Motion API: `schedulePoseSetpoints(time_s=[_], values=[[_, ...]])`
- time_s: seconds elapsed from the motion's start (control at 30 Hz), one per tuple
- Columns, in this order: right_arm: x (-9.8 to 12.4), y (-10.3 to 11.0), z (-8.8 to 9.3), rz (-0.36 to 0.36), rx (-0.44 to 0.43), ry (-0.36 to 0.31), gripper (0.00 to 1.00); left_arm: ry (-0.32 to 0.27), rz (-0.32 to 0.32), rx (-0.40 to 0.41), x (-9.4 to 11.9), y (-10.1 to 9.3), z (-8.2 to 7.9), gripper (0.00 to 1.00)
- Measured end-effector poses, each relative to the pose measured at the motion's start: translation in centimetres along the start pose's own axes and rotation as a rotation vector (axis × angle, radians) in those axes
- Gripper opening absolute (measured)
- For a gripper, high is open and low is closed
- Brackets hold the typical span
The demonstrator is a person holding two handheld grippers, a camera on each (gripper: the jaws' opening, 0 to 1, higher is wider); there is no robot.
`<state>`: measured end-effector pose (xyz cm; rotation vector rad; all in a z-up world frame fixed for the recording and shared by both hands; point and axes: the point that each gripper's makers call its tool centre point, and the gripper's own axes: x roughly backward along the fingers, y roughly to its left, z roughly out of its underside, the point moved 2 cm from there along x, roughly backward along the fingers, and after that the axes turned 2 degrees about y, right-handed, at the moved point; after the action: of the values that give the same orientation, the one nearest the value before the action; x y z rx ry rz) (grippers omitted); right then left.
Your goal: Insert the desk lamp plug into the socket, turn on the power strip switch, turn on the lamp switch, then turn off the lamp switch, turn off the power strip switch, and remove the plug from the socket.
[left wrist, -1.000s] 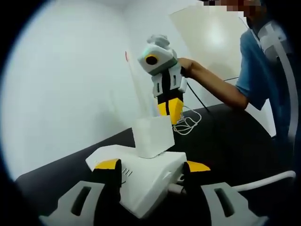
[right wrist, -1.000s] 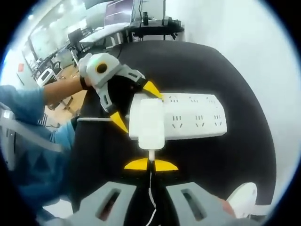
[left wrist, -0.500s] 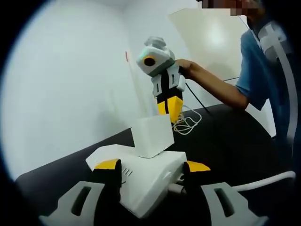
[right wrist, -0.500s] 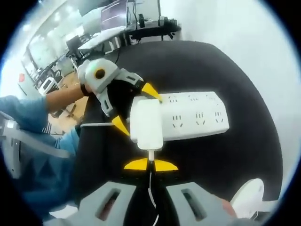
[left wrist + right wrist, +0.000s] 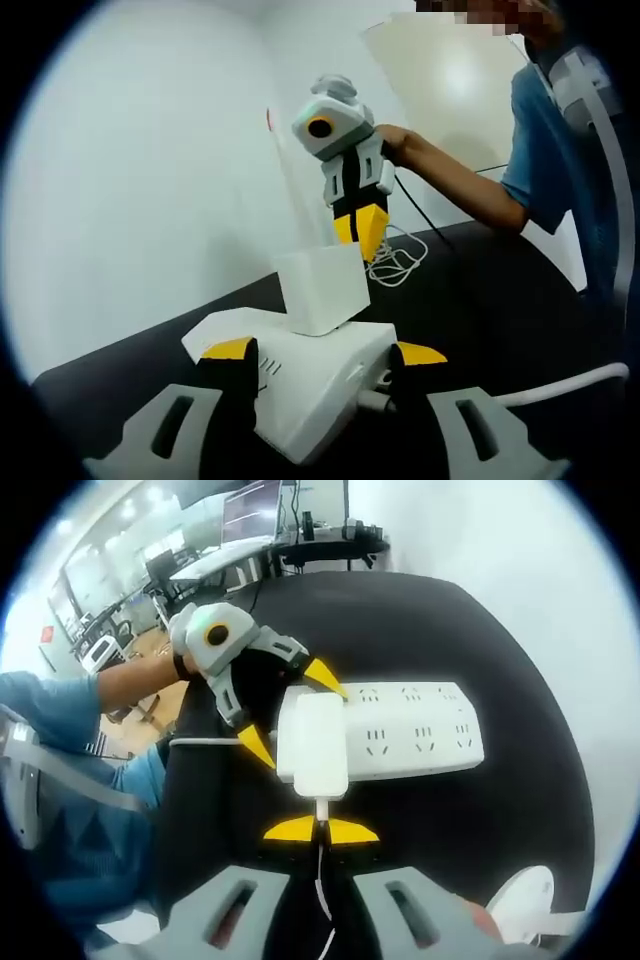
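Fingers: left gripper (image 5: 322, 352) clamps 1 end of the power strip (image 5: 410, 730); right gripper (image 5: 320, 831) pinches the cord below the plug (image 5: 313, 742).
Plug: on the strip, over a socket.
Progress: seating unclear; switches unseen.

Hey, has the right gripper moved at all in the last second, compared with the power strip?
No real move. In the left gripper view, the right gripper hangs just above the plug adapter on the power strip, only wobbling slightly.
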<state>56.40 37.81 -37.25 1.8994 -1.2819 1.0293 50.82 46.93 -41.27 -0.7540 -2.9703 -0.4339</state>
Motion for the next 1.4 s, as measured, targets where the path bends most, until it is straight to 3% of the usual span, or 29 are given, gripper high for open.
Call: schedulePoseSetpoints(time_s=[0.37,0.53,0.57,0.6,0.63,0.7,0.77,0.8,1.0,1.17,1.23,1.3,1.33,1.4], values=[[-1.6,-0.1,1.8,-0.031,0.014,0.093,0.03,-0.003,0.002,-0.004,-0.2,-0.5,-0.3,0.5],[-1.5,-0.3,1.9,-0.087,-0.004,0.051,0.05,-0.003,0.0,-0.004,-0.3,-0.7,-0.4,0.5],[-1.4,-0.2,2.0,-0.105,0.041,0.053,0.06,-0.003,-0.001,-0.003,-0.3,-0.6,-0.4,0.5],[-1.3,-0.2,2.3,-0.1,0.119,0.062,0.09,-0.003,-0.001,-0.002,-0.2,-0.5,-0.3,0.5],[-1.1,-0.4,2.2,-0.072,0.156,0.058,0.21,-0.003,-0.002,-0.002,-0.1,-0.4,-0.3,0.5],[-0.7,-0.5,1.0,-0.049,0.125,-0.007,0.38,-0.003,-0.002,-0.001,-0.1,-0.3,-0.2,0.5],[-0.3,-0.5,-0.6,-0.035,0.14,-0.083,0.45,-0.003,-0.002,-0.001,-0.1,-0.3,-0.2,0.5],[-0.1,-0.5,-1.2,-0.022,0.147,-0.107,0.45,-0.003,-0.002,-0.001,-0.1,-0.3,-0.2,0.5],[-1.5,-0.1,-2.4,0.041,0.175,-0.072,0.41,-0.004,-0.003,-0.001,-0.4,-0.7,-0.4,0.51],[-2.6,-0.6,-2.1,0.036,0.171,-0.046,0.37,-0.006,-0.004,0.001,-0.3,-0.4,-0.3,0.51],[-2.7,-0.6,-2.9,0.043,0.176,-0.094,0.36,-0.007,-0.004,0.001,-0.2,-0.3,-0.2,0.51],[-3.0,0.3,-3.4,-0.015,0.162,-0.129,0.36,-0.007,-0.004,0.0,-0.2,-0.3,-0.2,0.51],[-3.1,0.4,-3.1,-0.025,0.138,-0.102,0.33,-0.007,-0.004,0.0,-0.3,-0.4,-0.3,0.51],[-3.5,-0.2,-2.4,0.029,0.183,-0.046,0.27,-0.007,-0.005,0.001,-0.3,-0.4,-0.3,0.51]])
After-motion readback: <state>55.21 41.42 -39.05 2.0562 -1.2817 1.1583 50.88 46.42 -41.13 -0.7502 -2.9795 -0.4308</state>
